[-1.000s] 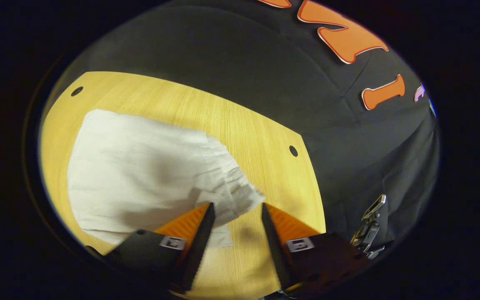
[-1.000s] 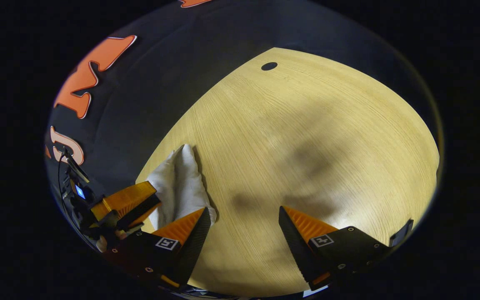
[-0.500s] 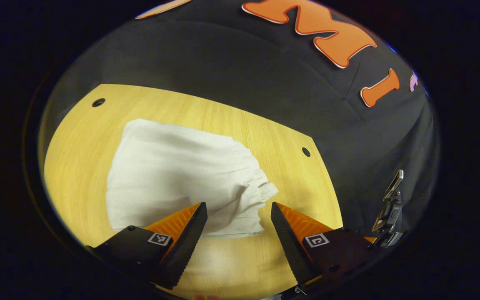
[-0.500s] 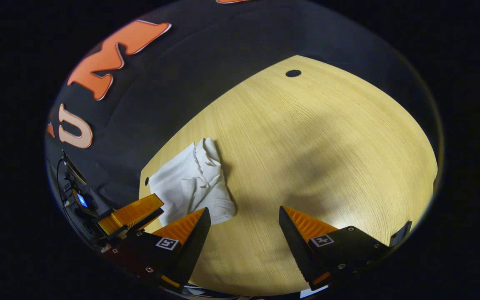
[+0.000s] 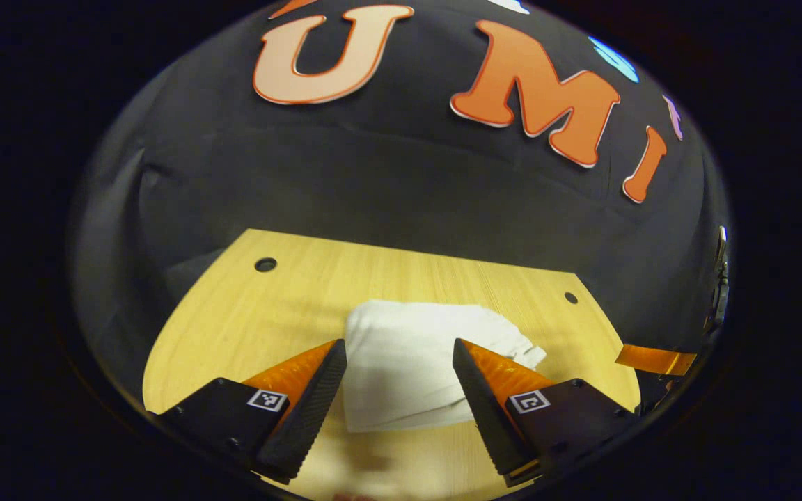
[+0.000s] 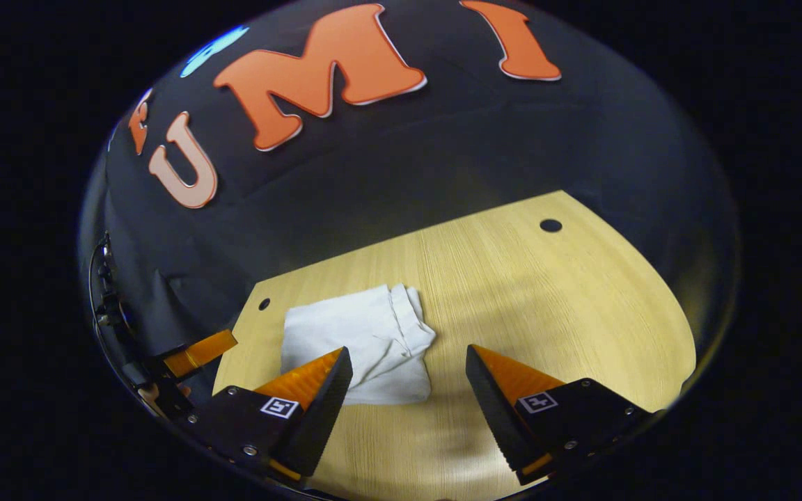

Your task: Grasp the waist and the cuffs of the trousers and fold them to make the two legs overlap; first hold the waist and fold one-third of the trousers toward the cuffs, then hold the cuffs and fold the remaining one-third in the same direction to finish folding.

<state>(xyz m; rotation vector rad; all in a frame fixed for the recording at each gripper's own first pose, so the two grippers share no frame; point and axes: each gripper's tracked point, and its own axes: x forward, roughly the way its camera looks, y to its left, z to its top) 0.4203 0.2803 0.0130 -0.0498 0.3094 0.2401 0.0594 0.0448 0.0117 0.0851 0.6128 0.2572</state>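
Note:
The white trousers (image 5: 415, 355) lie folded into a compact packet on the wooden table (image 5: 282, 313), with a gathered, wrinkled edge on their right side. In the left gripper view my left gripper (image 5: 399, 362) is open, raised above the near part of the packet with nothing between its fingers. In the right gripper view the same trousers (image 6: 363, 341) lie left of centre, and my right gripper (image 6: 409, 369) is open over the table beside their near right corner. The left gripper (image 6: 199, 351) shows at the far left edge there.
The wooden table (image 6: 547, 313) has small round holes near its corners (image 5: 265, 264) (image 6: 551, 225). The black cloth wall rises just behind its far edge. Bare wood stretches right of the trousers in the right gripper view.
Both grippers have pulled back and tilted upward, so the trousers look smaller and farther off and more of the wall shows. Both stay open; the packet lies still.

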